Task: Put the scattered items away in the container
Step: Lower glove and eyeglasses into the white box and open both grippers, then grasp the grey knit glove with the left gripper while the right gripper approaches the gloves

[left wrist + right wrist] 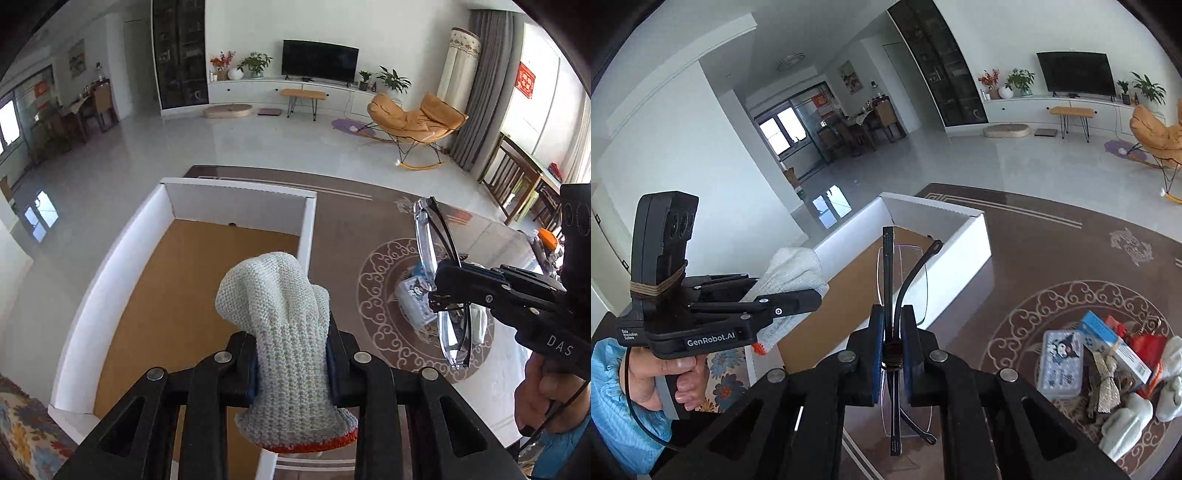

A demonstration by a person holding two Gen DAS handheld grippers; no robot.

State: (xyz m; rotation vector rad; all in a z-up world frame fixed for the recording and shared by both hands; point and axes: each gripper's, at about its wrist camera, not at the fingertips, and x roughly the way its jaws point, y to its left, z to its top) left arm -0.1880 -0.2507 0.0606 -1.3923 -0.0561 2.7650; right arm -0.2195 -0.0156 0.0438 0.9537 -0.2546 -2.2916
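My left gripper is shut on a white knitted glove with an orange cuff, held above the open white box with a brown cardboard floor. The glove also shows in the right wrist view, over the box. My right gripper is shut on a pair of rimless glasses with black temples, held above the table just right of the box. In the left wrist view the glasses hang from the right gripper.
On the brown patterned glass table lies a pile: a cartoon-printed tin, a blue and white carton, a glittery bow, a red item and another white glove. A floral cushion lies at bottom left.
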